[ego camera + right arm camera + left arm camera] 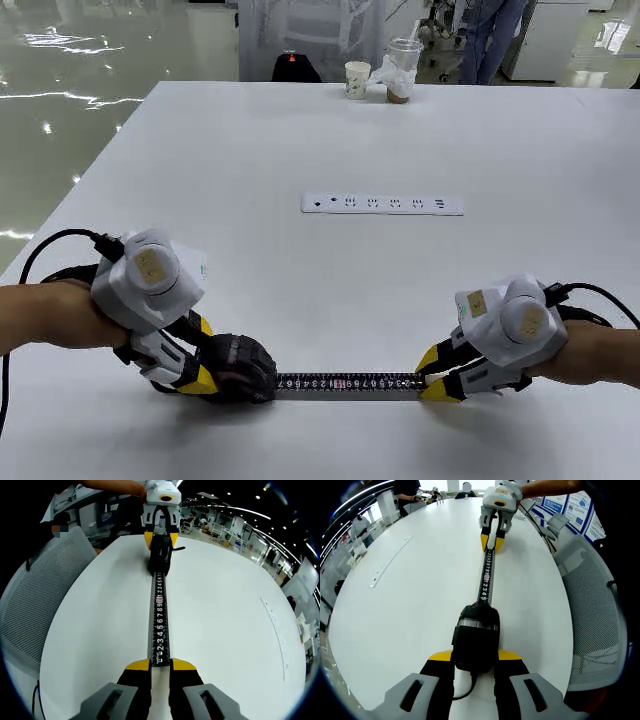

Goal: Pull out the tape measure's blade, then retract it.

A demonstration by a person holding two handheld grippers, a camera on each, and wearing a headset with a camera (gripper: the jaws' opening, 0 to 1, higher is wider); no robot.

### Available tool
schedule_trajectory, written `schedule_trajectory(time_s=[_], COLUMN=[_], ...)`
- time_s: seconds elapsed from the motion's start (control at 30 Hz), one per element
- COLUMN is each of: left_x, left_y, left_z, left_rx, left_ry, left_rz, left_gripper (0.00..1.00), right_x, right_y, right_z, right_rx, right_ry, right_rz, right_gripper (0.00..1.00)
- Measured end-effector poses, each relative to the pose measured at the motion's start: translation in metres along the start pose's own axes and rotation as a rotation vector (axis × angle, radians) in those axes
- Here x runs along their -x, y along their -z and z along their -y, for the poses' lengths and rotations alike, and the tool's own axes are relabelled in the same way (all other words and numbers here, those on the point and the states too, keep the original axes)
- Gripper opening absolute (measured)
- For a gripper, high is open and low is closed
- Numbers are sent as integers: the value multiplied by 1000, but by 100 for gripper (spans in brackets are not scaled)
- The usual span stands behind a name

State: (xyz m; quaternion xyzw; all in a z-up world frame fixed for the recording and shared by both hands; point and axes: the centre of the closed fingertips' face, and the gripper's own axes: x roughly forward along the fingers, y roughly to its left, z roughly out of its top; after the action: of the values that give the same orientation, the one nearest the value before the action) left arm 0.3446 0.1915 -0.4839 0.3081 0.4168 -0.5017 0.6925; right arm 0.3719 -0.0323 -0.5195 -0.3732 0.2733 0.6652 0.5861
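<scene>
The left hand-held gripper [200, 379] clamps the tape measure case [241, 367]; the right hand-held gripper [437, 379] pinches the blade [345, 383] end. A slipping pinch could whip it back.

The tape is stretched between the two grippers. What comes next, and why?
Probably guide the right gripper back toward the case, letting the blade retract: it is already drawn out, the left gripper clamps the case, the right pinches the blade's tip.
</scene>
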Motion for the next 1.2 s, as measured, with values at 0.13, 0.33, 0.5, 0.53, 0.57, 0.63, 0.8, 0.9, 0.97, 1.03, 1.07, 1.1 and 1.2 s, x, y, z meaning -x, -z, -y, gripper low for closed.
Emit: schedule_trajectory(time_s=[0.13,0.33,0.5,0.53,0.57,0.63,0.8,0.9,0.97,1.03,1.07,1.1,1.2], left_x=[0,0,0,0,0,0,0,0,0,0,0,0,-1], left_y=[0,0,0,0,0,0,1,1,1,1,1,1,1], left_z=[0,0,0,0,0,0,0,-1,-1,-1,-1,-1,-1], left_rx=[-2,-3,-2,-1,-1,-1,0,0,0,1,1,1,0], left_ry=[0,0,0,0,0,-1,-1,-1,-1,0,0,0,0], left_rz=[-3,-5,-5,-4,-5,-4,-4,-5,-5,-4,-5,-5,-6], left_gripper=[24,24,24,24,24,24,24,24,24,24,24,24,24], right_x=[4,8,10,11,11,12,15,17,18,20,21,22,24], right_y=[5,10,15,15,16,18,22,25,27,29,31,32,35], right_z=[0,-1,0,0,0,0,0,0,0,1,0,0,0], right_rx=[-3,-1,-6,-7,-6,-7,-7,-9,-10,-12,-14,-15,-19], right_ry=[3,5,7,7,7,8,9,10,11,13,13,14,15], right_rz=[-7,-17,-21,-22,-23,-25,-33,-37,-39,-42,-44,-44,-49], right_gripper=[9,9,9,9,9,9,9,9,9,9,9,9,9])
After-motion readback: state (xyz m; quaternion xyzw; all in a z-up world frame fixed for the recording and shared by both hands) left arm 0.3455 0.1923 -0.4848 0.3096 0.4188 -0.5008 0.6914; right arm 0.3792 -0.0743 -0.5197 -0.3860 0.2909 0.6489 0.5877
